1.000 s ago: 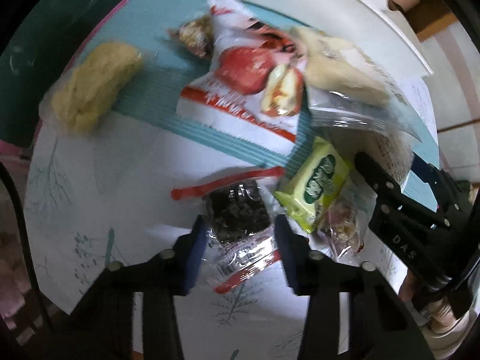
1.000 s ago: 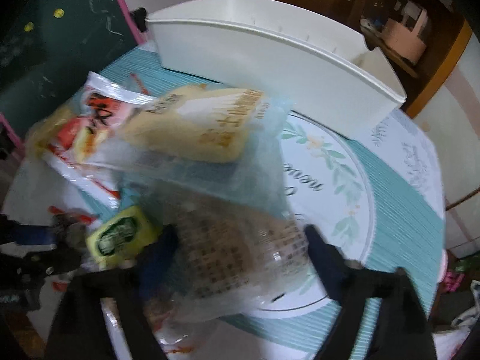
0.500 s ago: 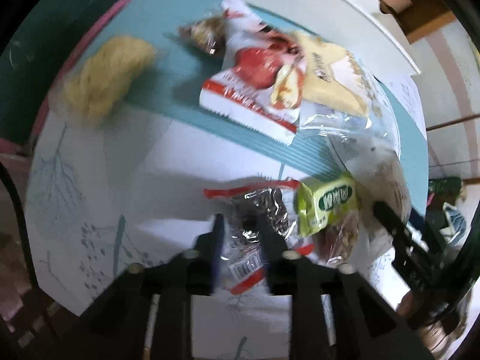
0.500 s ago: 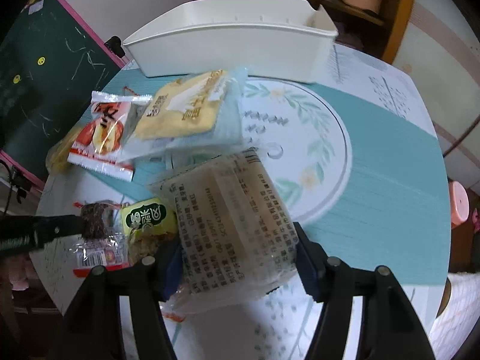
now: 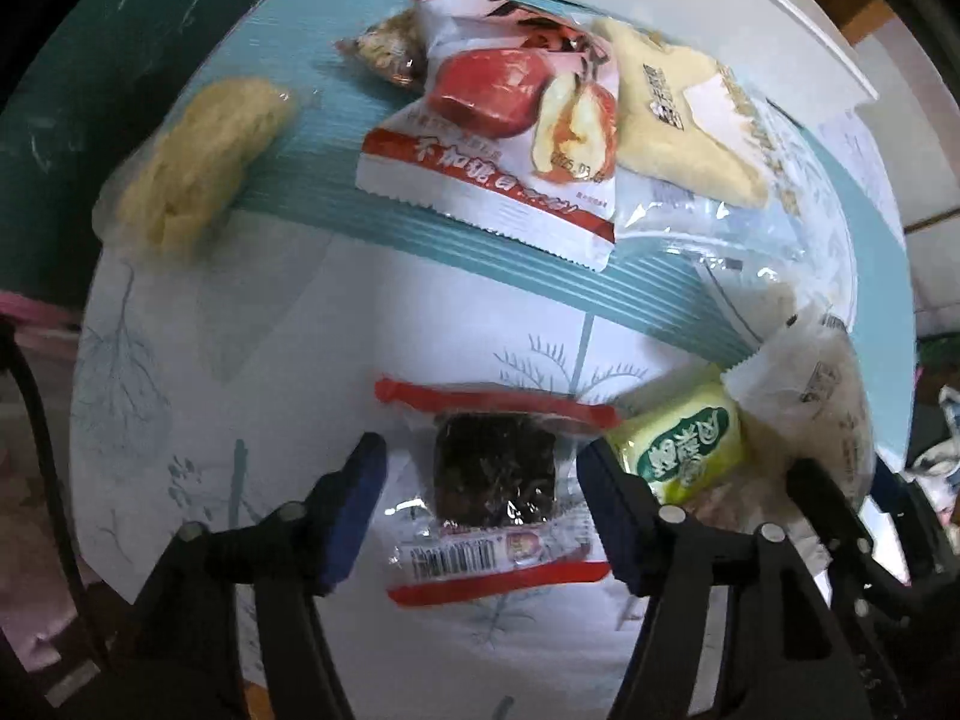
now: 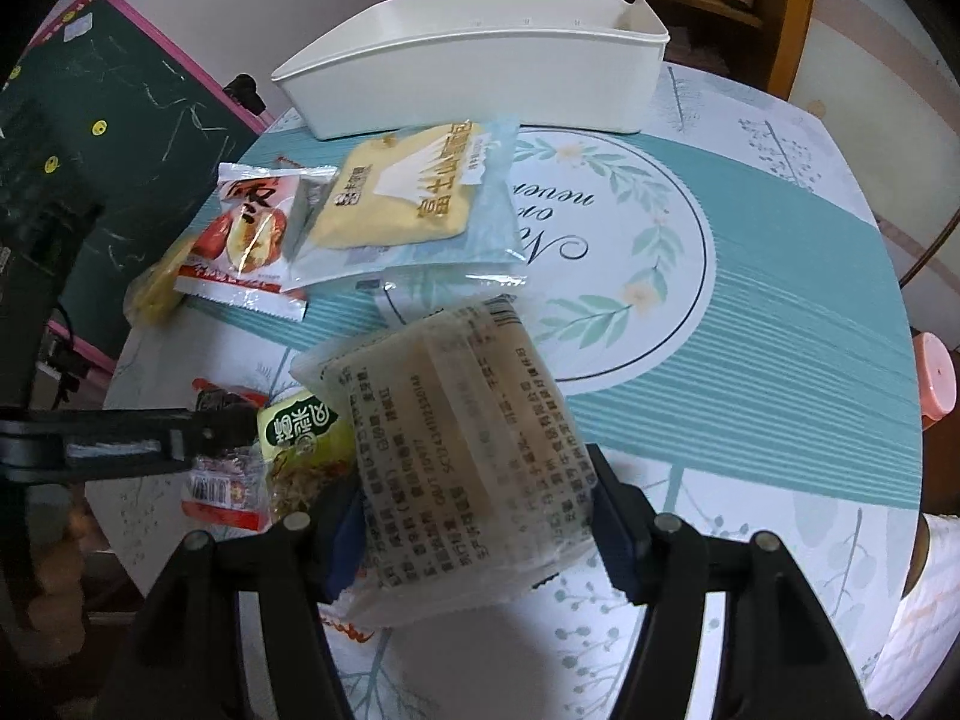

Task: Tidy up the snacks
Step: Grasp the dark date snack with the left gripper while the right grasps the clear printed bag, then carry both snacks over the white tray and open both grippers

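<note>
Snacks lay scattered across the round table (image 6: pixel 780 276), with the white bin (image 6: pixel 480 84) standing at its far edge — the landmark for what follows. On the side of the table farthest from the bin, the left gripper (image 5: pixel 480 492) stood with its jaws wide apart, straddling the dark cake packet (image 5: pixel 495 486) without touching it; the packet sat squarely between the blue pads, its red-sealed ends pointing toward and away from the bin, so its long axis ran along the fingers and the jaws would close across its narrow width. Half a second earlier those jaws had been drawn in close against the wrapper; now they had sprung apart and the packet rested flat on the cloth. Just beside it, a little nearer the bin, lay the green packet (image 5: pixel 684 450). The right gripper (image 6: pixel 474 516) was clamped on the clear rice-cracker bag (image 6: pixel 456 450), holding it tilted above the table, and compared with the earlier frame the bag appeared raised and turned more toward the bin. The red apple packet (image 5: pixel 510 120) and the yellow cake bag (image 6: pixel 408 192) lay closer to the bin, well apart from both grippers — judging by that, the right hand's load seemed likeliest to go in first.
</note>
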Demonstrator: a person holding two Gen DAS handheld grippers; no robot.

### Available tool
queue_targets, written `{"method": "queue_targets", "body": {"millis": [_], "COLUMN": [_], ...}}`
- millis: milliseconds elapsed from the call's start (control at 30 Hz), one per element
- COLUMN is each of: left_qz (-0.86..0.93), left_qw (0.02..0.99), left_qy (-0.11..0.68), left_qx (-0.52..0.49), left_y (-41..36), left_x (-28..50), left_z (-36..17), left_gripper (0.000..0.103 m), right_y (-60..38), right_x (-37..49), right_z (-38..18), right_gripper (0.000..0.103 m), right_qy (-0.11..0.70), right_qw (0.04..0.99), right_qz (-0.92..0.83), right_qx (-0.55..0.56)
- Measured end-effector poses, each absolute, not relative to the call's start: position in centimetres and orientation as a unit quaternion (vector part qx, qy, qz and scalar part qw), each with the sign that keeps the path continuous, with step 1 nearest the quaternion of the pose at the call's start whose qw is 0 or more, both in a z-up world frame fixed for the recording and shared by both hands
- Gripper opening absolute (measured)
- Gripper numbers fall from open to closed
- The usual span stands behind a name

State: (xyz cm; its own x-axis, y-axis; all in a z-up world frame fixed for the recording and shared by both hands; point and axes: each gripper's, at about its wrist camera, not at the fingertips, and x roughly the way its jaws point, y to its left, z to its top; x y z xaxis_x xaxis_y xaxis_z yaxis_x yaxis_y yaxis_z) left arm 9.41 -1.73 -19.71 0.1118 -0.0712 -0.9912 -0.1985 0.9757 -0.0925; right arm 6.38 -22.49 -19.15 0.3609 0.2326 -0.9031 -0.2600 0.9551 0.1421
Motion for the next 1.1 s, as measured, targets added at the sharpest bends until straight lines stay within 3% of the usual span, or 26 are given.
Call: {"method": "queue_targets", "body": {"millis": [100, 167, 833, 1100], "left_qz": [0.032, 0.022, -0.018, -0.035], "left_qw": [0.754, 0.762, 0.844, 0.868], "left_qy": [0.652, 0.644, 0.536, 0.495], "left_qx": [-0.072, -0.062, -0.022, -0.010], "left_y": [-3.0, -3.9, -6.3, -5.3], "left_x": [8.8, 8.7, 9.4, 12.1], "left_z": [-19.0, -18.0, -2.6, -0.9], "left_gripper": [0.041, 0.037, 0.037, 0.037], "right_y": [-22.8, -23.1, -24.8, -23.9], "right_x": [6.2, 6.2, 6.2, 7.5], "right_z": [-19.3, -19.2, -9.9, -5.7], "right_gripper": [0.064, 0.064, 0.064, 0.064], "right_qy": [0.546, 0.547, 0.461, 0.424], "right_qw": [0.824, 0.825, 0.873, 0.890], "right_qz": [0.147, 0.144, 0.150, 0.160], "right_qx": [-0.009, -0.007, 0.053, 0.060]}}
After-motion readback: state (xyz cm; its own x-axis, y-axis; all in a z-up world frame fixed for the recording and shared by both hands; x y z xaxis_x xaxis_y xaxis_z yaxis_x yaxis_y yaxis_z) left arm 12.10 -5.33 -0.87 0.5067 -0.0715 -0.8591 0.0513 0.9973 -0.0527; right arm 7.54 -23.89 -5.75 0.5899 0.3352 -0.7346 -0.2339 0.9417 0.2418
